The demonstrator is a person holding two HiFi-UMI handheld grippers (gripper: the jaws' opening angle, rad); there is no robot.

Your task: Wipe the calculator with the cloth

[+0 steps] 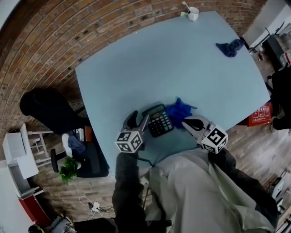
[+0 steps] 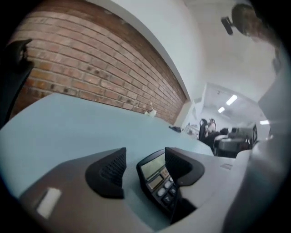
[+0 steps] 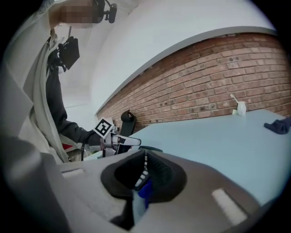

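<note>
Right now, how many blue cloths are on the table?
2. The near cloth lies beside the calculator, pinched in the shut right gripper. The far cloth sits bunched near the table's far right edge. None appears hidden.

Through my left tool point(image 2: 144, 169) I see only the screen end of the calculator point(image 2: 156, 175); the pad at 3 o'clock covers the rest. My right tool point(image 3: 144, 172) shows the cloth point(image 3: 144, 195) as one blue sliver between pressed pads. From my head view, what stands in the cup point(image 1: 193, 14) at 12 o'clock is too small to tell, and my coat point(image 1: 195, 191) hides the near edge of the worktop point(image 1: 182, 68).
</note>
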